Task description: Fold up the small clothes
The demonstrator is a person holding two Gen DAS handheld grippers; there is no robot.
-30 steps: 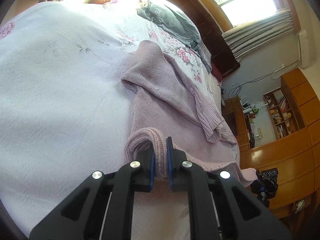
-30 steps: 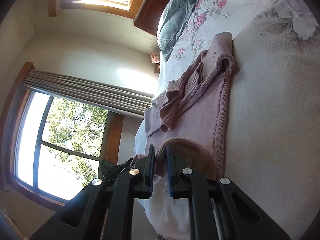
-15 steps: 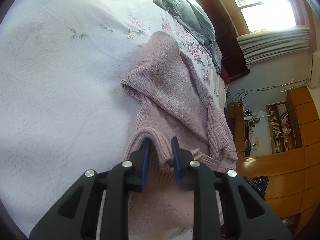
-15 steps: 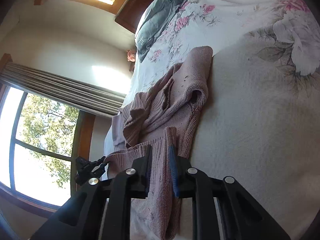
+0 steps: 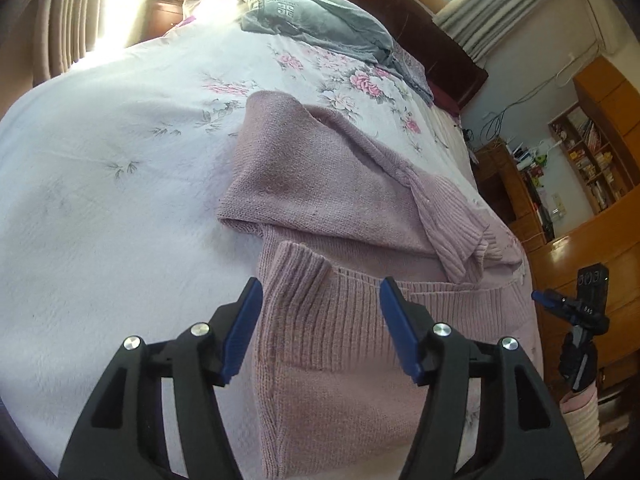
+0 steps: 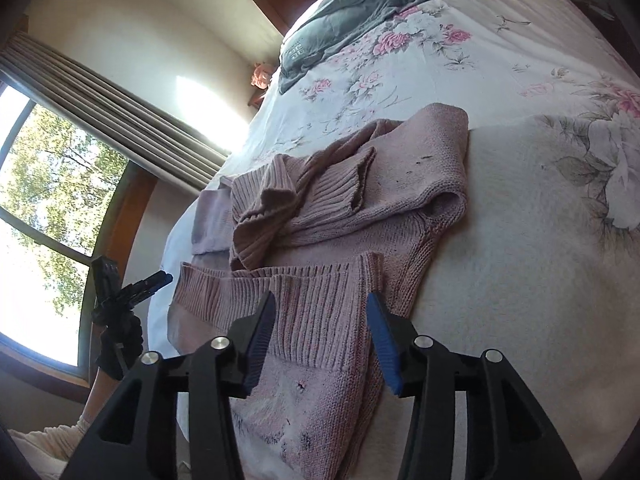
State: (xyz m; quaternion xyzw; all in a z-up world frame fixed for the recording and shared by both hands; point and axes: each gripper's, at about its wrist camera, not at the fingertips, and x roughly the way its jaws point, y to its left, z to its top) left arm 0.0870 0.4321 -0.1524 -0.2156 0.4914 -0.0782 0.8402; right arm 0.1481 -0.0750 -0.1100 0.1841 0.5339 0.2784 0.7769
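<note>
Pink knit sweater lies on floral bedspread, ribbed hem doubled up over body, sleeves crossed on top toward 12 o'clock. Left gripper spread wide, gripping nothing, straddling hem corner. Right gripper likewise wide at opposite corner. Judgement: hem fold laid, so jaws freed cloth. Grey pillow far, 12 o'clock.

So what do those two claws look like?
Both look alike. The left claw has black plastic arms with cut-out openings, round silver screws, and flat blue pads on its fingers. The right claw matches: black frame, silver screws, blue pads on its fingers. The person wears a black glove and a cream ribbed cuff.
</note>
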